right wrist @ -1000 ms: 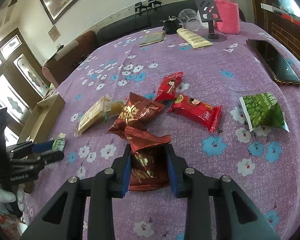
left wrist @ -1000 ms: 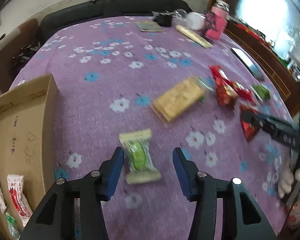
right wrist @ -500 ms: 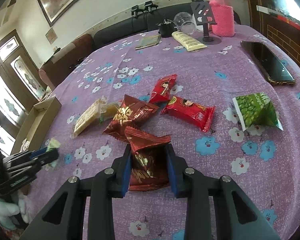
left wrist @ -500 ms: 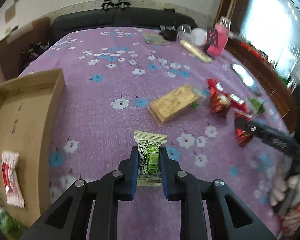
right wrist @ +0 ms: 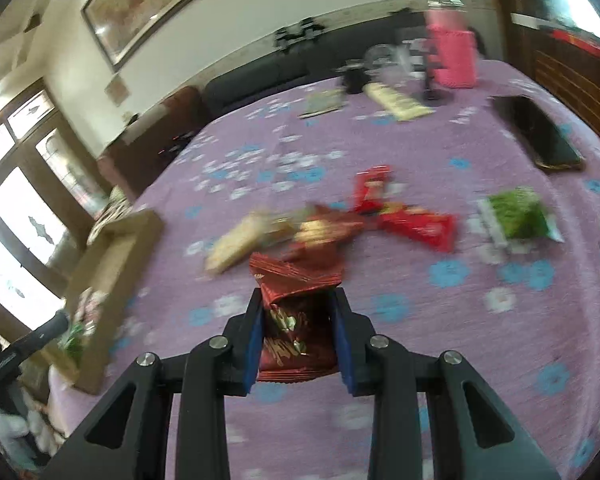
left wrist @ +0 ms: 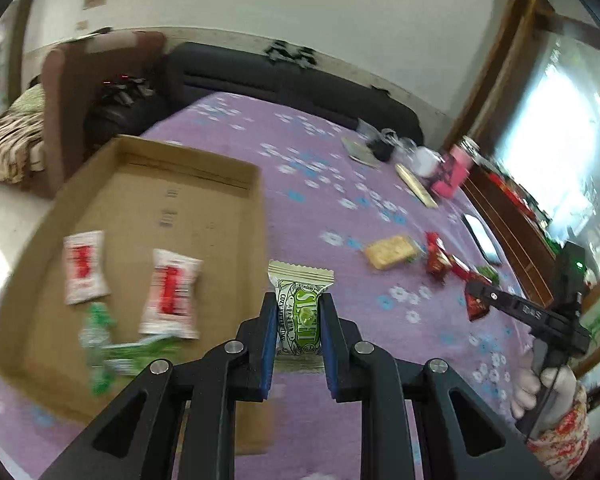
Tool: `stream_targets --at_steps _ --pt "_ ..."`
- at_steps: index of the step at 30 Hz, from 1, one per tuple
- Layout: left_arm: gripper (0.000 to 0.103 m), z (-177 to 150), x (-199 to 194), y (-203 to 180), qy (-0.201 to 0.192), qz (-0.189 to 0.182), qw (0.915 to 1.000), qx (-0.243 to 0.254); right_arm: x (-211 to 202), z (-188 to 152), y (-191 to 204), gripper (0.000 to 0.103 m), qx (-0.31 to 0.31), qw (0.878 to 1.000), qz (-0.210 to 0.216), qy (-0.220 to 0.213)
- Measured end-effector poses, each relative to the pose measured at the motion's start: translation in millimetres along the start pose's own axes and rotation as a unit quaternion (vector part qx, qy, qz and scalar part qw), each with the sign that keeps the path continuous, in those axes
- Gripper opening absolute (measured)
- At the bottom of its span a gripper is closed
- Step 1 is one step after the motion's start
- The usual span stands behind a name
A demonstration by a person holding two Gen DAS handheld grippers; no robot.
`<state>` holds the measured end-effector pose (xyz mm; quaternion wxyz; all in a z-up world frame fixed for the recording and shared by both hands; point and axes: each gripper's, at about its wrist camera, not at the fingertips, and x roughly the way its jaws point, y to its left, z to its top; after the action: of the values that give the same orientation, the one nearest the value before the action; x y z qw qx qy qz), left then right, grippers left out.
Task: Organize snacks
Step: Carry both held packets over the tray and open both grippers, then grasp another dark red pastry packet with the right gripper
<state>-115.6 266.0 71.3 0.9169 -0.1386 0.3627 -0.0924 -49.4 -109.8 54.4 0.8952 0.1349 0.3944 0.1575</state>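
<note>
Green and white, the candy pack sits pinched tight in your left gripper just beside the cardboard box, so carry it over the wall before you let go, while your right gripper squeezes the dark red snack bag above the purple cloth.

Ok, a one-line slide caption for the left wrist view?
Left gripper clamps a green-and-white candy packet beside the cardboard box that holds other snacks.

Motion-blurred green packets in box; lettering unreadable
</note>
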Motion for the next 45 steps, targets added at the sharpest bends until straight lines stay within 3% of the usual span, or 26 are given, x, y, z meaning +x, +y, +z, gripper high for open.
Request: stream_targets --at_steps 4,10,18,27,29,31,33,41,45 --pt "0.020 10.6 -8.1 32.3 -0.002 0.020 0.9996 -0.022 11.5 9.4 64.8 0.030 -0.049 0.998 0.047 0.017" --pt "0.020 35.0 -5.0 65.8 -0.001 0.057 0.9983 -0.014 50.9 19.1 155.4 0.031 -0.091 0.988 0.111 0.061" --pt "0.020 58.6 29.4 108.3 0.022 0.071 0.9960 -0.049 112.8 10.3 242.8 0.031 -0.155 0.977 0.107 0.102" --pt "0.023 55.8 43.6 126.7 0.034 0.073 0.9946 -0.066 148.5 0.1 258.8 0.031 -0.182 0.973 0.076 0.120" --pt "0.041 55.1 42.2 128.3 0.033 0.066 0.9946 -0.073 151.3 -2.1 260.1 0.031 -0.181 0.974 0.071 0.118" --pt "0.050 54.3 38.3 127.9 0.026 0.065 0.9947 -0.075 148.4 -3.7 263.5 0.034 -0.182 0.975 0.069 0.108" --pt "0.054 53.8 31.5 127.0 0.019 0.060 0.9948 -0.080 145.4 -2.4 265.6 0.049 -0.187 0.975 0.070 0.101" --pt "0.068 53.7 -9.1 97.7 -0.021 0.041 0.9960 -0.077 101.6 3.9 252.6 0.052 -0.193 0.976 0.076 0.059" --pt "0.073 49.7 -20.6 65.7 -0.025 0.019 0.9979 -0.057 75.2 1.5 217.1 0.057 -0.180 0.981 0.065 0.043"
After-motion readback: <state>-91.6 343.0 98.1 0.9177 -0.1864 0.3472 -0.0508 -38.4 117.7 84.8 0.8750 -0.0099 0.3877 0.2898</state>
